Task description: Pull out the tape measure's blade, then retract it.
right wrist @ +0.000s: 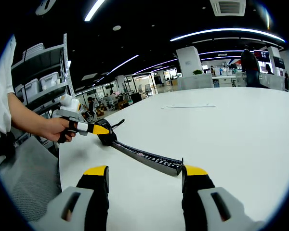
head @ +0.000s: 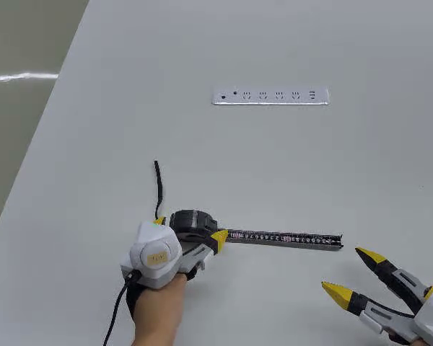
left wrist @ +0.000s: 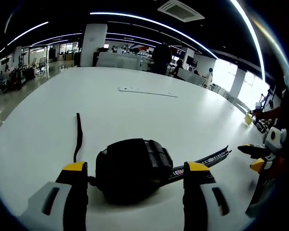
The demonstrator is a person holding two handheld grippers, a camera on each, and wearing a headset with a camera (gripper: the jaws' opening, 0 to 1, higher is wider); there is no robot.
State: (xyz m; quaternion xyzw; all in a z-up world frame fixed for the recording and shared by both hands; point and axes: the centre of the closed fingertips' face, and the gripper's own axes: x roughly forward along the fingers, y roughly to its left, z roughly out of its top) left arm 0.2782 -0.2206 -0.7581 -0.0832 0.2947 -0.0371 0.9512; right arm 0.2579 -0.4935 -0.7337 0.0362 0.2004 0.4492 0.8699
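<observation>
A black tape measure lies on the white table, its blade drawn out to the right and flat on the surface. My left gripper straddles the case, one yellow-tipped finger on each side, with a small gap showing at each. A thin black strap trails away from the case. My right gripper is open at the lower right, a little short of the blade's end and holding nothing. The right gripper view shows the left gripper at the case.
A white power strip lies flat farther back on the table. The table's left edge runs diagonally, with floor beyond it. Shelves, desks and people stand far off in the room.
</observation>
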